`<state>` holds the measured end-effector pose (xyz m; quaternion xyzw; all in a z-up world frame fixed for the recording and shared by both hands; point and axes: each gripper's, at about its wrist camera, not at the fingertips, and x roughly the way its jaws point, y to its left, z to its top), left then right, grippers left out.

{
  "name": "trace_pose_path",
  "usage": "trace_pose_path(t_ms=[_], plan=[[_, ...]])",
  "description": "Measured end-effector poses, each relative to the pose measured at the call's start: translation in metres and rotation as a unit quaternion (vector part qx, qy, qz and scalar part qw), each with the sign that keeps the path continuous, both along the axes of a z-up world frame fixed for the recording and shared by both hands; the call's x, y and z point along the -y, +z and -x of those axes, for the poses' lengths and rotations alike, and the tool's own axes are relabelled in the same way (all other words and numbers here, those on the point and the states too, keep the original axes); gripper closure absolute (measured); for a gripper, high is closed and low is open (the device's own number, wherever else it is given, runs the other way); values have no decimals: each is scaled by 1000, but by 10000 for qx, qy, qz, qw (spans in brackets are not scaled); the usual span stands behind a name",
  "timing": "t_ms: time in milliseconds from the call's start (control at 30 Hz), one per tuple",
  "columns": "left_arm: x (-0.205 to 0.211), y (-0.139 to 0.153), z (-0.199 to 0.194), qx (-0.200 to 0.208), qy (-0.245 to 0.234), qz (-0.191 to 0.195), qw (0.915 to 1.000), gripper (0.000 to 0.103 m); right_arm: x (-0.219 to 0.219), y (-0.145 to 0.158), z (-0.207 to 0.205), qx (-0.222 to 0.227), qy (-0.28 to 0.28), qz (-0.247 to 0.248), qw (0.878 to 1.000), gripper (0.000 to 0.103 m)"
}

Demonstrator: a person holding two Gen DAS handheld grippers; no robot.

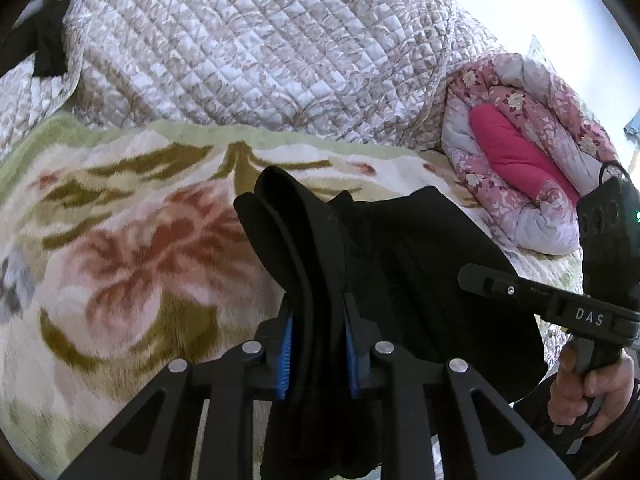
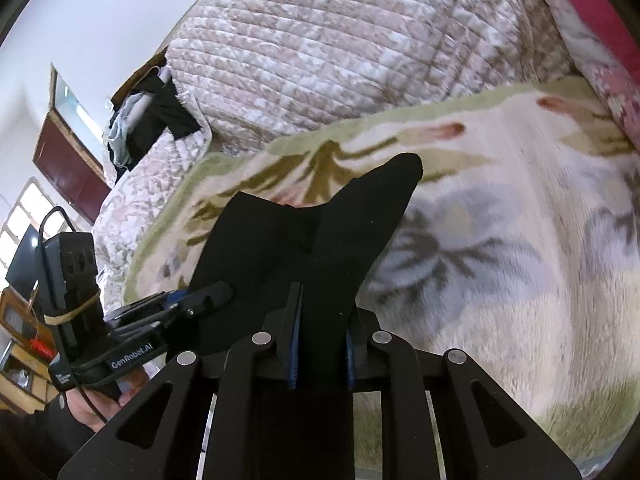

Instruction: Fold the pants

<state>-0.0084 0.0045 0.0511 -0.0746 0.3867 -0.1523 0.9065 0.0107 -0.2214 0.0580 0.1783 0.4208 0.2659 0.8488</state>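
Note:
The black pants [image 1: 400,264] hang bunched between both grippers, lifted above a floral fleece blanket [image 1: 120,248]. My left gripper [image 1: 318,344] is shut on a thick fold of the pants between its blue pads. My right gripper [image 2: 322,344] is shut on another part of the pants [image 2: 304,236], whose edge sticks up ahead of it. In the left wrist view the right gripper [image 1: 480,276] reaches into the cloth from the right. In the right wrist view the left gripper [image 2: 212,294] does the same from the left. The lower part of the pants is hidden below the grippers.
A quilted brown-and-white bedspread [image 1: 260,48] is heaped behind the blanket [image 2: 500,240]. A rolled pink floral quilt [image 1: 520,168] lies at the right. Dark clothes [image 2: 156,120] lie at the far left of the bed. A wooden cabinet [image 2: 24,320] stands to the left.

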Motion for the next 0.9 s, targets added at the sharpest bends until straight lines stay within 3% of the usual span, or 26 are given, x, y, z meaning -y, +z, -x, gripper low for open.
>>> trace_pose_path(t_ms=[233, 433, 633, 733, 800, 900], plan=[[-8, 22, -39, 211, -28, -97, 9997, 80, -7, 19, -45, 182, 41, 13, 9998, 87], [-21, 25, -90, 246, -8, -27, 9997, 80, -11, 19, -96, 240, 28, -56, 9997, 87], [-25, -2, -128, 37, 43, -16, 10000, 79, -9, -16, -140, -34, -51, -92, 9999, 87], [-29, -33, -145, -417, 112, -122, 9990, 74, -9, -45, -156, -412, -75, 128, 9990, 86], [-37, -42, -145, -542, 247, -43, 9982, 69, -6, -62, -160, -639, -168, 417, 9969, 77], [-41, -35, -139, -478, 338, -113, 9982, 67, 7, -54, -155, -512, -422, 504, 9965, 73]])
